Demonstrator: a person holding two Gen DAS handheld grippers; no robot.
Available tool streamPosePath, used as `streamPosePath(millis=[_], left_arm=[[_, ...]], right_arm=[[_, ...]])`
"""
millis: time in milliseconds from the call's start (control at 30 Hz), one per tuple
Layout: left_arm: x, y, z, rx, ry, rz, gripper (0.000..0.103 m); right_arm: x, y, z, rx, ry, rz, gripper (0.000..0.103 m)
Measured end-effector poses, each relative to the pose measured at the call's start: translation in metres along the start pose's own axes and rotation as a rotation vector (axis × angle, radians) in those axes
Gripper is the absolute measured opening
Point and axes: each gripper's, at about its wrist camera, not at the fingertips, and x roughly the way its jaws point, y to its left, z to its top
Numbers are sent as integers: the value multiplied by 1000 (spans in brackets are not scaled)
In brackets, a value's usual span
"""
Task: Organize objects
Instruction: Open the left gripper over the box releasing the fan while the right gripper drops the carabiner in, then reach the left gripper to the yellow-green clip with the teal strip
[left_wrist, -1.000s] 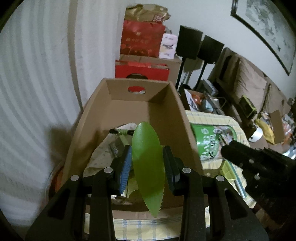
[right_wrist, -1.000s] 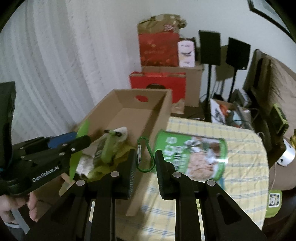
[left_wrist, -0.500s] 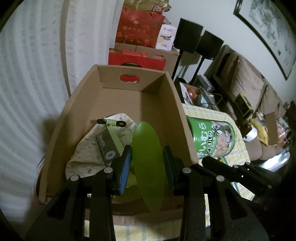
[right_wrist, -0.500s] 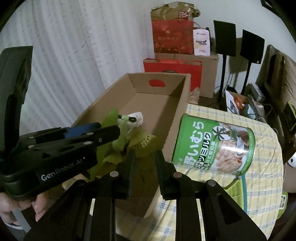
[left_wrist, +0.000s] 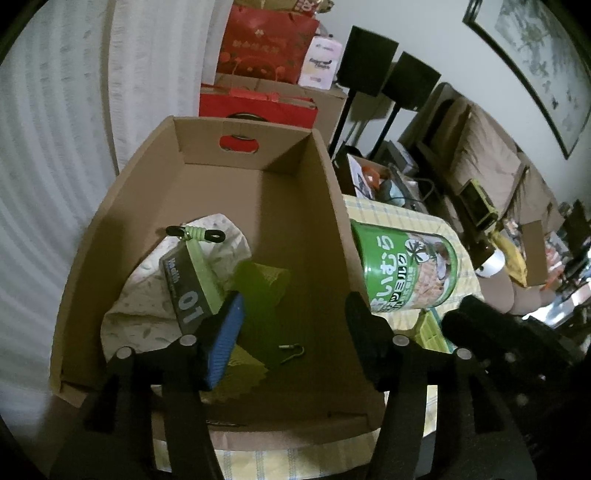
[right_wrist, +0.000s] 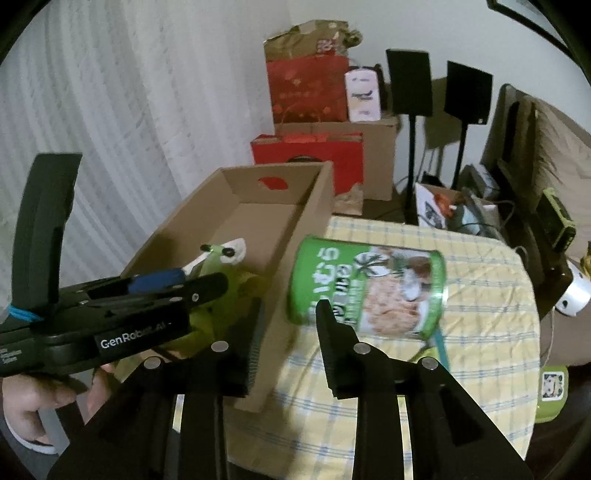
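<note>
Green blade (left_wrist: 258, 295) dropped in box (left_wrist: 295, 206); L gripper (left_wrist: 291, 339) opening.

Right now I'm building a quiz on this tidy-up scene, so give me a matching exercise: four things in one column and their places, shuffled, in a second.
Things:
1. green can
2. carabiner
3. grey packet marked 01
4. red bag

Places:
A. on the floor of the cardboard box, near its front
B. behind the box, showing through its handle hole
C. on the checked tablecloth, outside the box
D. on the pale cloth inside the box

Pairs: 1-C, 2-A, 3-D, 4-B
</note>
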Motion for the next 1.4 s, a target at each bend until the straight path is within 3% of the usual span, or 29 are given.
streamPosePath(millis=[67,167,567,700,833,1033,1100,1400], left_arm=[[-2,0,0,-1,-2,3,57],[-7,3,-3,-12,-15,9,70],[-25,-2,-10,14,-68,45,84],[-29,-7,-12,18,-77,35,95],[-32,-12,-14,32,-80,36,96],[-34,-26,-19,78,-68,33,97],[-35,-32,-21,100,-80,36,103],[-33,-54,-28,145,-82,12,103]], right_arm=[[-7,-4,-1,4,-14,-9,31],[-14,-9,0,5,-27,-30,35],[-29,-26,-7,3,-49,-118,50],[-33,-32,-9,12,-58,-141,60],[-38,-40,-10,22,-66,-158,75],[-43,-55,-14,46,-64,-168,79],[-45,-59,-16,53,-61,-171,80],[-56,-86,-25,88,-53,-189,90]])
